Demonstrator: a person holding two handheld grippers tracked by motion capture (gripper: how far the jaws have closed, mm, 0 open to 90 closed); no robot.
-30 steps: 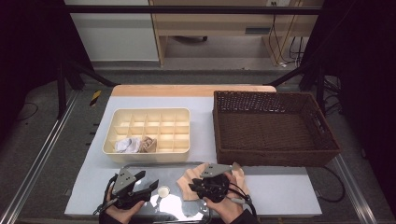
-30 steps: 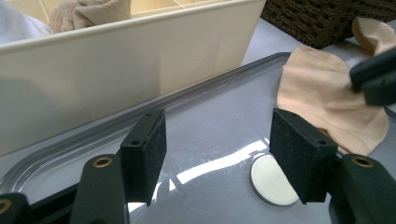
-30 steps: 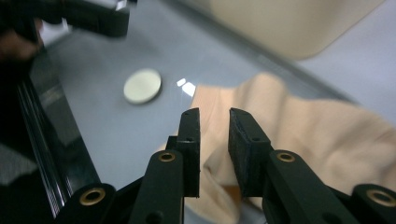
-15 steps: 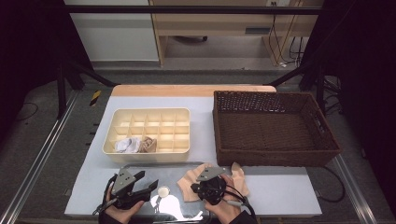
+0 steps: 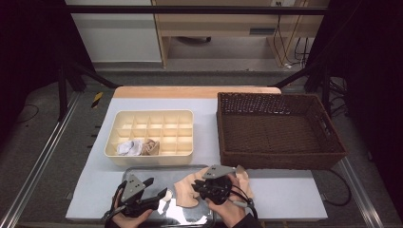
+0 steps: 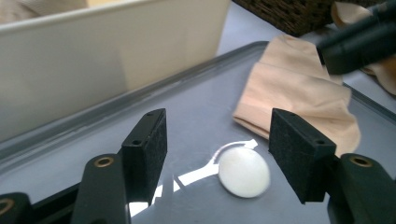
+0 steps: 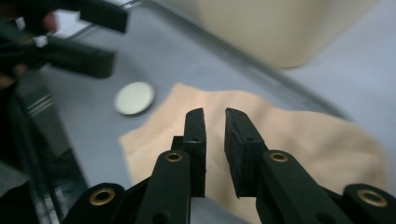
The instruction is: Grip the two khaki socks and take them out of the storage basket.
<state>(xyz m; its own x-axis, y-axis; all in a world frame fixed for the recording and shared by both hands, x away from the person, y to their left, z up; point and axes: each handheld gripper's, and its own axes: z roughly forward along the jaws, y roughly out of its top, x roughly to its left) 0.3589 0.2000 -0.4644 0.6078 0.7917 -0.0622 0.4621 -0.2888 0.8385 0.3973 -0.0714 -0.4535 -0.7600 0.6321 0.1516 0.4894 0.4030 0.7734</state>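
One beige stocking (image 5: pixel 190 192) lies flat across the right part of the metal tray (image 5: pixel 142 171), its far end spilling over the tray's edge onto the white table mat (image 5: pixel 285 199); your right gripper (image 7: pixel 215 116) hangs just above the middle of the cloth, its jaws nearly together with a thin gap and no fabric between them, having just been opening again after a close squeeze; your left gripper (image 6: pixel 217 140) rests low over the bare tray beside the stocking's near end, jaws set wide and empty; a bright round reflection (image 6: pixel 244 171) sits on the metal between them. Beyond the tray stands the cream divided organiser (image 5: pixel 152 137), two rolled items (image 5: pixel 139 147) already in its front-left cells; the brown wicker basket (image 5: pixel 280 130) stands to the right, apart from the tray.

To do the step well, judged from this layout: lower the right jaws until both pads straddle a raised fold, not flat cloth, then close firmly; bring the left gripper onto the near end so you pin or lift it at once; keep the fabric taut between both grips, since thin hosiery probably slips on polished metal; fold or roll toward the organiser, aiming for the next free cell beside the filled ones.
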